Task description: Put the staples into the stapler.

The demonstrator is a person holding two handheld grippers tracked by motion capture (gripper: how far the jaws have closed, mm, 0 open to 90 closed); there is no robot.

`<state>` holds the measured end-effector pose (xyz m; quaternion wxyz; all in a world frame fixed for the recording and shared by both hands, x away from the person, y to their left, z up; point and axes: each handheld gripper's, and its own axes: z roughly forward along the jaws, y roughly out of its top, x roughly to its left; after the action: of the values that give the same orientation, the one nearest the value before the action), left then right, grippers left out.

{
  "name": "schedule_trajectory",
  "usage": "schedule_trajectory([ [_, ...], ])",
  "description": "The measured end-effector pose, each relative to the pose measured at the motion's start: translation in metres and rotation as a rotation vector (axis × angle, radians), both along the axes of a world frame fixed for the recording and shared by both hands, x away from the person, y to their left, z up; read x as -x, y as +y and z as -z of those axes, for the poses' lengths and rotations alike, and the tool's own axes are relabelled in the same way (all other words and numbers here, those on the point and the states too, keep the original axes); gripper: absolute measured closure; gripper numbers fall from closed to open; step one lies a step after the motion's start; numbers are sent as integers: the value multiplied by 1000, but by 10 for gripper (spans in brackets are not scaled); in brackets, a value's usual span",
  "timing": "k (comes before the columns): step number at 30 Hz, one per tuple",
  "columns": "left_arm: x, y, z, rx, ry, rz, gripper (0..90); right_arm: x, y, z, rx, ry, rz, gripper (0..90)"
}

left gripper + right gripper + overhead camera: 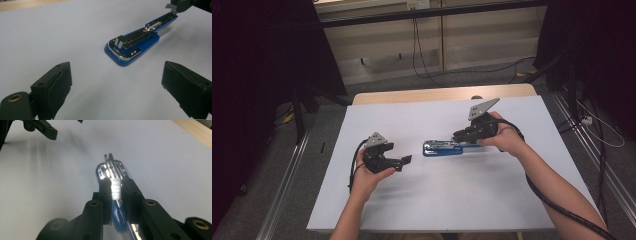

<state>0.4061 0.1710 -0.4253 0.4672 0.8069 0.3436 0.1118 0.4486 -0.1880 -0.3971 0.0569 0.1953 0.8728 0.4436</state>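
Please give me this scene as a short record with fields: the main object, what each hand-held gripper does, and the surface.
main object: blue stapler, opened, lying on the table
held item: strip of staples
right hand-held gripper: jaws closed on the strip of staples, directly over the stapler
left hand-held gripper: jaws open, nothing between them, apart from the stapler
surface: white table

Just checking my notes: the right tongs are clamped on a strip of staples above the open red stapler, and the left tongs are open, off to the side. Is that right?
One thing is wrong: the stapler is blue, not red, as the left gripper view shows. The rest stands: the right tongs are clamped on the strip of staples above it, and the left tongs are open, off to the side.
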Motion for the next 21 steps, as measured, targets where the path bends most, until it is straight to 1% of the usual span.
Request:
schedule_trajectory([
  [6,0,-1,0,4,8,-3,96,-4,1,1,9,-7,-22,791],
  [12,0,0,1,-3,7,-2,96,-9,2,1,17,-1,-30,791],
  [18,-1,0,1,1,11,-3,96,-14,5,0,22,-1,-41,791],
  [21,-1,1,1,-6,10,0,96,-17,8,-1,25,1,-51,791],
])
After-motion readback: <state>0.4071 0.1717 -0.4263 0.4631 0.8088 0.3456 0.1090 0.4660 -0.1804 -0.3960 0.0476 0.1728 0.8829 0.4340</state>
